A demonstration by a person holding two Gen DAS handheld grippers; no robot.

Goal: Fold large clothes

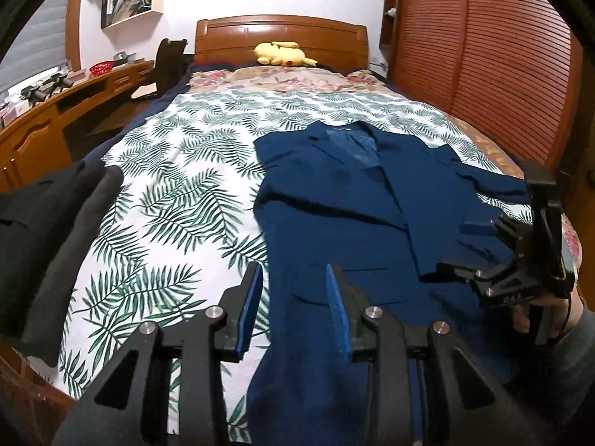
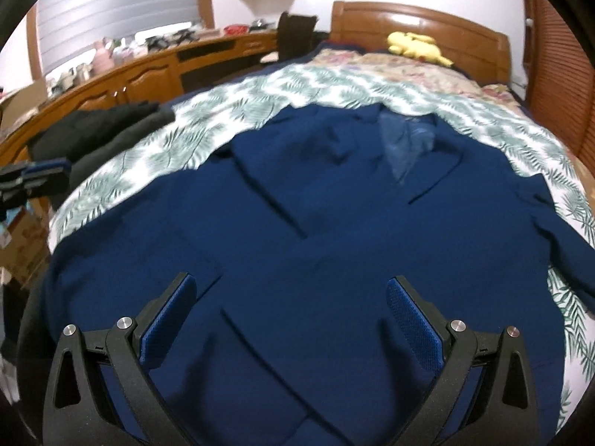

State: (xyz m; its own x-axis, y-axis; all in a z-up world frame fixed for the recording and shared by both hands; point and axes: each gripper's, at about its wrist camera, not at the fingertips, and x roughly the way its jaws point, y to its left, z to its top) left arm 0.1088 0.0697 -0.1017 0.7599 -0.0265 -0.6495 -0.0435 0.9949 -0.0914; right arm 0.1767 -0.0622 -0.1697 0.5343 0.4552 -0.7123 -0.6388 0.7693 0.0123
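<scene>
Left gripper (image 1: 293,308) open, empty | right gripper (image 2: 290,319) open wide | both above blue jacket (image 2: 316,223)

A navy blue jacket (image 2: 316,223) lies spread flat, front up, on the leaf-print bedspread (image 1: 178,171).

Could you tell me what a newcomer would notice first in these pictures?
A dark blue suit jacket lies spread face up across a white bedspread with green fern leaves, filling most of the right wrist view. Beyond it, a yellow plush toy rests against the glossy wooden headboard, and a folded black garment lies at the bed's left edge.
</scene>
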